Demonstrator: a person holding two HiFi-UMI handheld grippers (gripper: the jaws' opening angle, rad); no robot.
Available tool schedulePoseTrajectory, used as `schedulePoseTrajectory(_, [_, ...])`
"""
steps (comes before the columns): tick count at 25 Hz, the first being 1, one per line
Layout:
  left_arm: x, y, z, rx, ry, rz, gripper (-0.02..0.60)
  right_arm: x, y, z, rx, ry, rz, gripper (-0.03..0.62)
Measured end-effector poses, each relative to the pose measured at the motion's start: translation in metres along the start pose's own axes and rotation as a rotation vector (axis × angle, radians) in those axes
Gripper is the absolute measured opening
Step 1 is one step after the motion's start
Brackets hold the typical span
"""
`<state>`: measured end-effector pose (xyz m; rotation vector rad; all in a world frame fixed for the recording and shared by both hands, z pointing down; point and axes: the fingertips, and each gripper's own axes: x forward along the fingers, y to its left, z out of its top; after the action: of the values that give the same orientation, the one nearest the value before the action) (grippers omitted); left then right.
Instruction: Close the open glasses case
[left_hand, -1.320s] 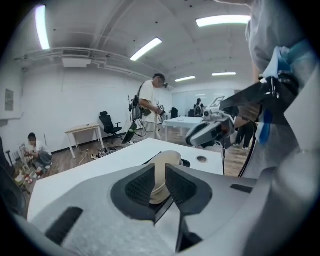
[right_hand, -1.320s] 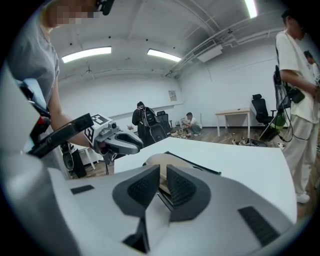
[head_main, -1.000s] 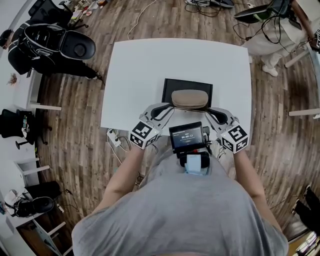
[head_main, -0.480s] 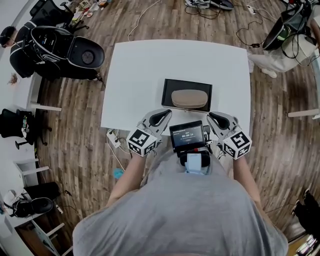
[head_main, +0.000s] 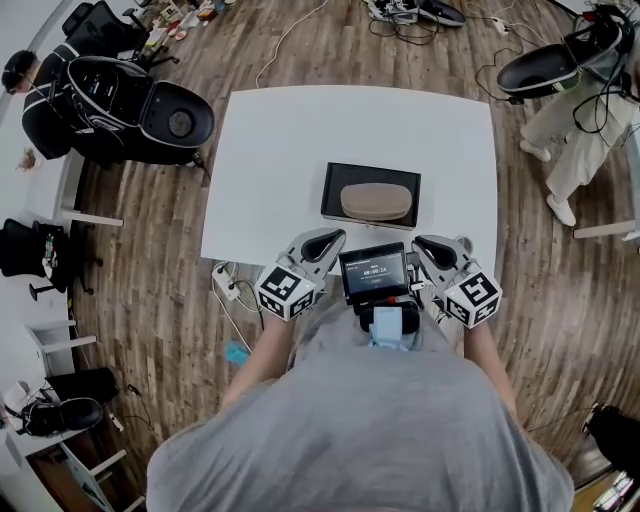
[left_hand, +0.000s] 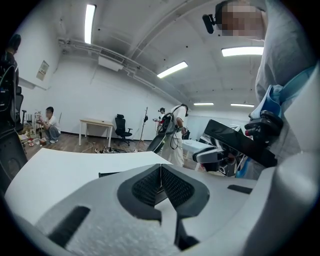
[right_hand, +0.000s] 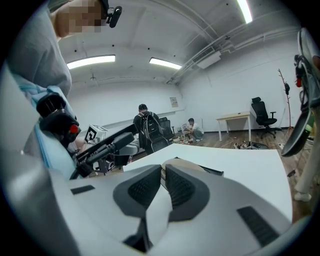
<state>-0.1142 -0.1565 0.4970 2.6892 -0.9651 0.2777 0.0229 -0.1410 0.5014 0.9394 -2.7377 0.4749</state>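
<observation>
The tan glasses case (head_main: 377, 201) lies with its lid down in a black tray (head_main: 333, 190) on the white table (head_main: 280, 160). Both grippers hover at the table's near edge, apart from the case. My left gripper (head_main: 330, 237) is to the near left of the tray; its jaws have just been closing, with nothing between them, and in the left gripper view the left gripper (left_hand: 161, 167) has its pads together. My right gripper (head_main: 424, 243) is to the near right, and in the right gripper view the right gripper (right_hand: 164, 170) has pads almost touching, empty, with the case (right_hand: 184, 162) beyond.
A small screen device (head_main: 373, 272) hangs at my chest between the grippers. A black chair (head_main: 140, 100) stands off the table's left corner. A person in light trousers (head_main: 575, 140) stands at the right. Cables (head_main: 228, 280) lie on the wood floor.
Both grippers have drawn back from the sides of the case toward my body. The left jaws have come together. The person at the right has moved.
</observation>
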Motion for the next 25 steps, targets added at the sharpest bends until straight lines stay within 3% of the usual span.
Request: schedulePoseTrajectory(25, [0.011, -0.004, 0.000, -0.032, 0.008, -0.019, 0.020, 0.000, -0.008, -0.002, 0.030, 0.015, 0.009, 0.037])
